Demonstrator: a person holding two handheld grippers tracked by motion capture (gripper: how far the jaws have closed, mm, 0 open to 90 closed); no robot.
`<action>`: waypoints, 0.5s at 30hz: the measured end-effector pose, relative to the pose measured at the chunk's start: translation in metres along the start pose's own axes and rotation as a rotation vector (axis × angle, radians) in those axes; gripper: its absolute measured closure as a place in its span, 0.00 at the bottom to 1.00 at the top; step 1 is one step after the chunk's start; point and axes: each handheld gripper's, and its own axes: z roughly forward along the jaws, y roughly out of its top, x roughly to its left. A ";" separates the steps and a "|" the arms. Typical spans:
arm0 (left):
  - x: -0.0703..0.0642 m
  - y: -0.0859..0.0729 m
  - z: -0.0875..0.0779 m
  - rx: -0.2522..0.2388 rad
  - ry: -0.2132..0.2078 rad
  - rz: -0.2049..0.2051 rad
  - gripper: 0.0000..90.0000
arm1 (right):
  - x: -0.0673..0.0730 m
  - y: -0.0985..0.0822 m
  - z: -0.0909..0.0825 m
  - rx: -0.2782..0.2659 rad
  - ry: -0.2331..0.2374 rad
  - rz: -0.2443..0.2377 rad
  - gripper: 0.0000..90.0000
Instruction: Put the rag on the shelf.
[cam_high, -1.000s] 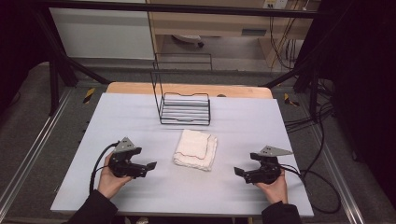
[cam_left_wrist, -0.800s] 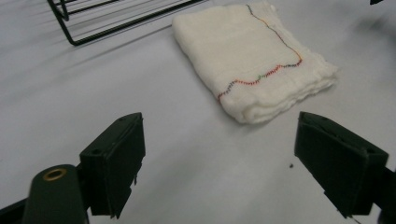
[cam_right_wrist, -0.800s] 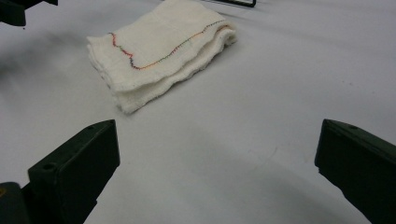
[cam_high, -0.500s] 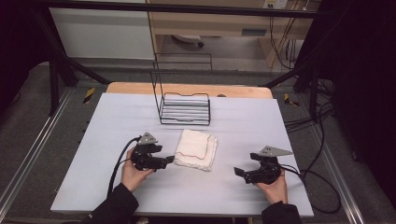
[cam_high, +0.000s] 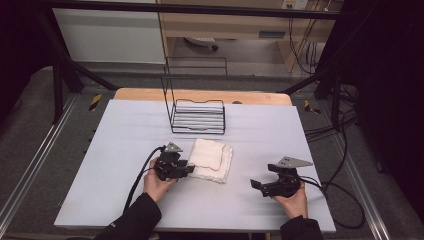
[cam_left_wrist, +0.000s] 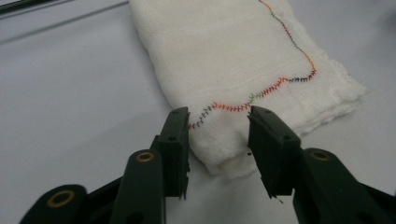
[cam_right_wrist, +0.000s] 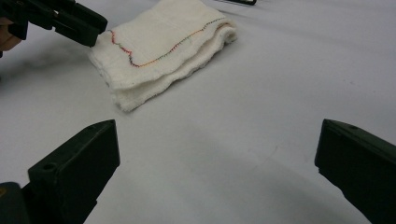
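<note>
A folded white cloth (cam_high: 212, 160) with a multicoloured stitched line lies on the pale table (cam_high: 120, 135) near the middle. My left gripper (cam_high: 189, 169) is at the cloth's left edge. In the left gripper view the jaws straddle the near corner of the cloth (cam_left_wrist: 243, 60). They have just been closing, and the left gripper (cam_left_wrist: 218, 116) is still open, with the cloth lying flat and unpinched between its jaws. My right gripper (cam_high: 255, 184) rests low at the front right, wide open with nothing between its jaws (cam_right_wrist: 217, 144), and faces the cloth (cam_right_wrist: 163, 46) and the left gripper (cam_right_wrist: 79, 23).
A black wire rack (cam_high: 197, 117) stands behind the cloth toward the table's far edge. Black cables (cam_high: 345, 200) trail off the right side. A wooden strip (cam_high: 200, 96) borders the table's back edge.
My left gripper has moved right across the table to the cloth's edge, and its jaws have narrowed around the corner. The right gripper has kept still.
</note>
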 end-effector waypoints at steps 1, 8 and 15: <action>-0.001 -0.001 0.001 0.006 0.005 -0.004 0.67 | 0.000 0.000 0.000 0.000 -0.001 0.000 0.01; -0.002 -0.005 0.004 0.008 0.011 -0.045 0.79 | 0.000 0.000 0.001 0.000 0.000 -0.001 0.01; -0.007 -0.005 0.002 0.016 0.033 -0.041 0.90 | 0.001 0.000 0.002 0.005 0.003 -0.003 0.01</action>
